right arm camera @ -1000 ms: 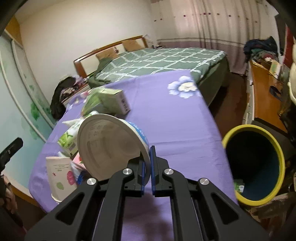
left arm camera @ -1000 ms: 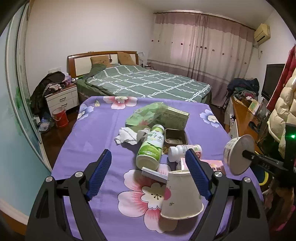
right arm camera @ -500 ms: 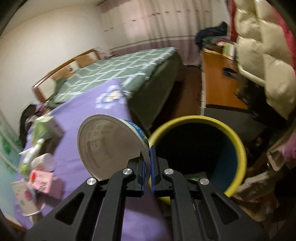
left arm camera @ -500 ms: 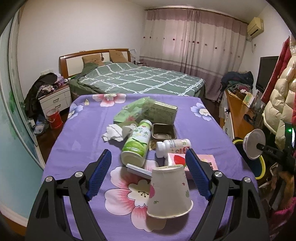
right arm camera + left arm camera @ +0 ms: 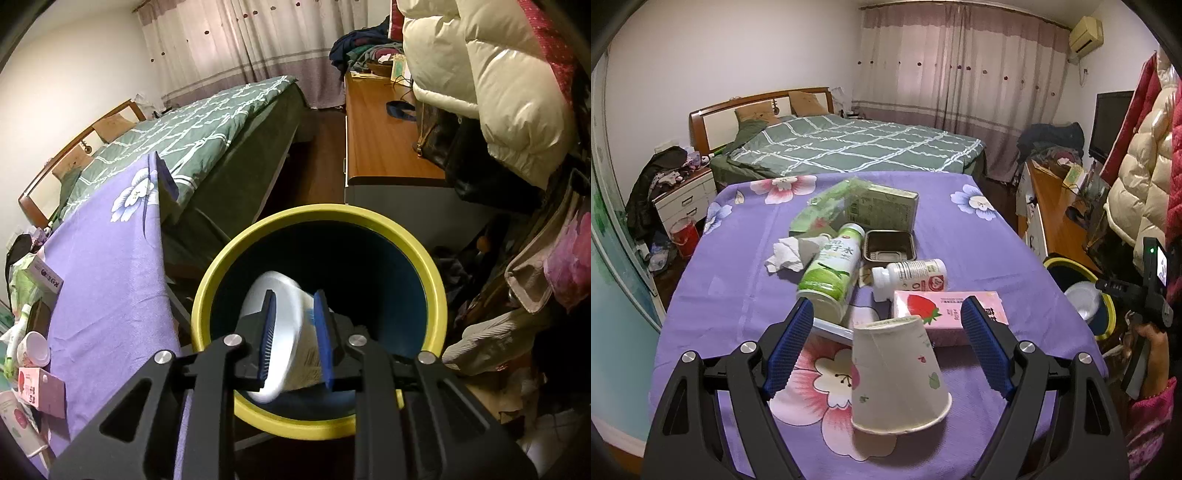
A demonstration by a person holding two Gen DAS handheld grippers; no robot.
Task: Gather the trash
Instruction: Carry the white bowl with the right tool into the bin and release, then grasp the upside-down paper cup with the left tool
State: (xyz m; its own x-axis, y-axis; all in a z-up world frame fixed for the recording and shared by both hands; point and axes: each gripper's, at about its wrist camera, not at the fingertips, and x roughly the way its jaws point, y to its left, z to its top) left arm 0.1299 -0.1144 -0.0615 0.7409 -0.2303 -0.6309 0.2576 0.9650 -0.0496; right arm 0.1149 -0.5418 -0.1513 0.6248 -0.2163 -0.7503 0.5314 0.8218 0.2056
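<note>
In the right wrist view my right gripper [image 5: 293, 299] hangs over the yellow-rimmed bin [image 5: 332, 214]. Its jaws are opening, and the white plastic bowl [image 5: 291, 332] shows blurred between and below them, loose, dropping into the bin. On the purple flowered tablecloth [image 5: 738, 258] my left gripper [image 5: 886, 310] stands open, one finger on each side of a paper cup [image 5: 897, 373] lying with its mouth toward me, not touching it. Behind the cup lie a pink strawberry box [image 5: 945, 317], a small white bottle [image 5: 910, 275], a green drink bottle [image 5: 831, 273], a foil tray [image 5: 890, 245], a crumpled tissue [image 5: 786, 253] and a green carton [image 5: 882, 208].
A green checked bed [image 5: 849, 147] stands beyond the table. A wooden desk [image 5: 380, 140] and a hanging puffy coat [image 5: 480, 74] crowd the bin's far side, with bags and clothes beside it. A nightstand [image 5: 683, 199] and red bucket [image 5: 683, 240] sit far left.
My right gripper swung from the table's edge to above the bin, tilted down, and its jaws parted, letting the bowl go. The left gripper edged closer to the paper cup.
</note>
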